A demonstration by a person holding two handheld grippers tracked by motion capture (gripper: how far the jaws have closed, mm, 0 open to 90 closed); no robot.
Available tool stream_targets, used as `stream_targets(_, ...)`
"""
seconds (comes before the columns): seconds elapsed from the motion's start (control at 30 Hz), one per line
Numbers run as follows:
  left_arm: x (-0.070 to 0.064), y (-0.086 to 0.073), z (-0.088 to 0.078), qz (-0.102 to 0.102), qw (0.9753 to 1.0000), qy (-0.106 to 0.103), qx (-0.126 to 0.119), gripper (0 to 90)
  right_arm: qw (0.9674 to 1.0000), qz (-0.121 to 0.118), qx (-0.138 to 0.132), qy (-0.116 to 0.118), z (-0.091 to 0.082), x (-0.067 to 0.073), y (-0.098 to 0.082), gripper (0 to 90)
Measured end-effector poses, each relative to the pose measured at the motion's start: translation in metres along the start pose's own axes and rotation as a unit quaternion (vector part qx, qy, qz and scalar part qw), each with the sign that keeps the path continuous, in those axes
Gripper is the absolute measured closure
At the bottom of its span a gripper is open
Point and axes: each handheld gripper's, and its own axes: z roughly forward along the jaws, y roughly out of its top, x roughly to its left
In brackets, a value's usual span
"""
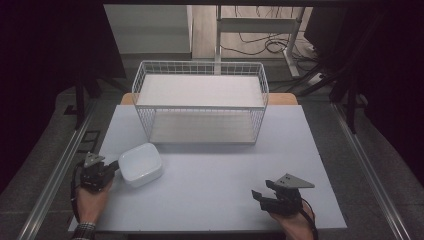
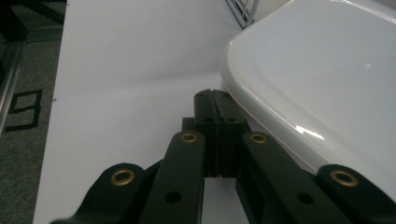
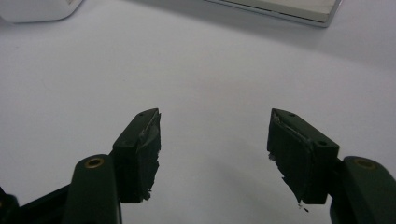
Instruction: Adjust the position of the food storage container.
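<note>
Left hand-held gripper [image 1: 116, 166] beside bowl [image 1: 140, 164], corners diagonal

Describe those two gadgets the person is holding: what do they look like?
Both are black. The left gripper and right gripper each carry a grey three-cornered plate on top, and black cables trail back along the wrists. The jaw links have brass-coloured rivets; the right gripper's pads look worn and ragged. A checked cuff shows at the left wrist.
</note>
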Motion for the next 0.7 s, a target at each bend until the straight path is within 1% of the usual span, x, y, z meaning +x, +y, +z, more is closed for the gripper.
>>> stream_targets(0.1,-0.002,0.003,0.005,-0.001,1.0000,-0.003,-0.001,89.8,1.0000,-0.001,0.002,-0.002,0.001,0.000,0.001,37.0)
stream_targets(0.17,-0.005,0.005,0.009,-0.001,1.0000,-0.009,0.000,89.8,1.0000,0.000,0.006,-0.001,0.004,-0.001,0.004,38.2)
stream_targets(0.33,-0.011,0.010,0.014,0.004,0.9998,-0.019,0.000,89.9,0.9999,-0.013,0.002,-0.004,0.006,0.001,0.008,40.9)
stream_targets(0.4,-0.015,0.012,0.018,0.006,0.9996,-0.029,0.000,89.8,0.9999,-0.015,0.002,-0.003,0.006,0.003,0.009,40.9)
stream_targets(0.5,-0.022,0.014,0.022,0.016,0.9992,-0.036,0.003,89.8,0.9998,-0.017,0.004,-0.004,0.009,0.005,0.010,39.8)
stream_targets(0.57,-0.028,0.015,0.023,0.022,0.9988,-0.043,0.004,89.8,0.9999,-0.010,0.004,0.008,0.010,0.007,0.012,41.7)
stream_targets(0.6,-0.033,0.015,0.024,0.031,0.9984,-0.046,0.007,89.8,0.9999,-0.009,0.003,0.012,0.010,0.008,0.014,42.2)
stream_targets(0.63,-0.036,0.015,0.025,0.037,0.9982,-0.047,0.008,89.8,0.9998,-0.011,0.002,0.015,0.010,0.011,0.016,42.3)
stream_targets(0.7,-0.041,0.016,0.026,0.043,0.9975,-0.055,0.008,89.8,0.9997,-0.017,0.002,0.016,0.011,0.014,0.019,42.7)
